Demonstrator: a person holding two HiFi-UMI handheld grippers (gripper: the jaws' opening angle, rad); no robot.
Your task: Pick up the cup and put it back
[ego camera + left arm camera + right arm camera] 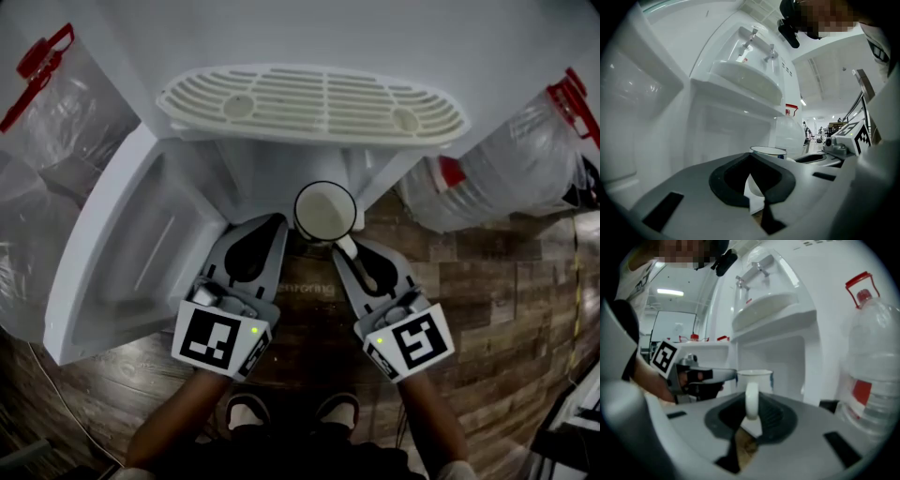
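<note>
I am seeing the right gripper point(354, 255) clenching on the handle of the white cup point(324, 210), which is sitting at the centre of the head view, just below the slotted drip tray point(314, 103) of the white water dispenser point(281, 159). In the right gripper view the cup point(755, 377) is standing upright straight ahead, with its handle pinched between the right gripper's point(750, 416) jaws. I cannot tell whether the cup is resting on anything or hanging from the grip alone. The left gripper point(268, 234) is lying just to the left of the cup in the head view, its jaws closed together on nothing. In its own view the left gripper point(756, 186) is showing its tips meeting, and the cup's point(768, 151) rim is peeking over them to the right. The dispenser's door point(122, 253) is standing open at the left of the head view. A clear water bottle point(525, 159) is lying at the right edge, over the wooden floor point(487, 291).
</note>
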